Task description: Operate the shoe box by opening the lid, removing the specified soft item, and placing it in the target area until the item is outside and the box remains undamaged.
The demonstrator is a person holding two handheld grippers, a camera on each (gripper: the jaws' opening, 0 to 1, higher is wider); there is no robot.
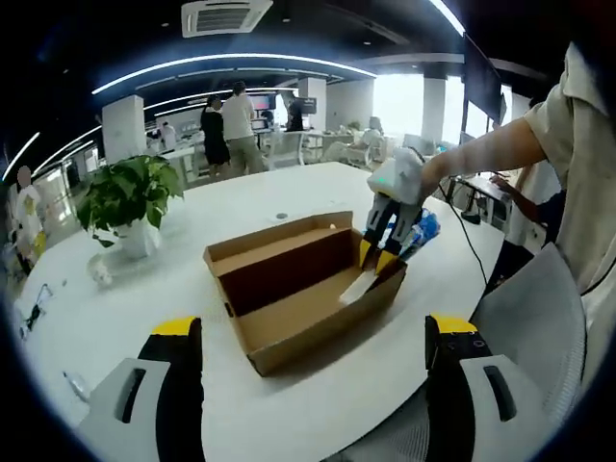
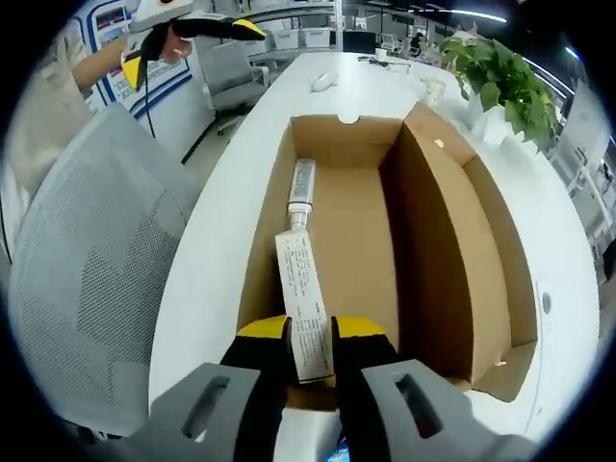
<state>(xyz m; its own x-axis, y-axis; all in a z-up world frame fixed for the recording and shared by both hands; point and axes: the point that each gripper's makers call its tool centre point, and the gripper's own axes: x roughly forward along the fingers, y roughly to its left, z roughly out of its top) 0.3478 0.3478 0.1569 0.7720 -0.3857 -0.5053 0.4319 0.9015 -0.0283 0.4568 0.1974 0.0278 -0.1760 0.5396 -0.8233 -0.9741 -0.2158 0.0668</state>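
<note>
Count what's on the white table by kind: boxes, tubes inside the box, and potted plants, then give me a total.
Cardboard shoe box, lid open: 1
Tube in the box, gripped by the right gripper: 1
Potted plant: 1
Total: 3
Small items near the table edge are too unclear to count.

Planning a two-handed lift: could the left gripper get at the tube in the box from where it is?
Probably yes. The shoe box lies open, lid folded back, before the open left gripper, but the right gripper already clamps the tube at the far end.
</note>
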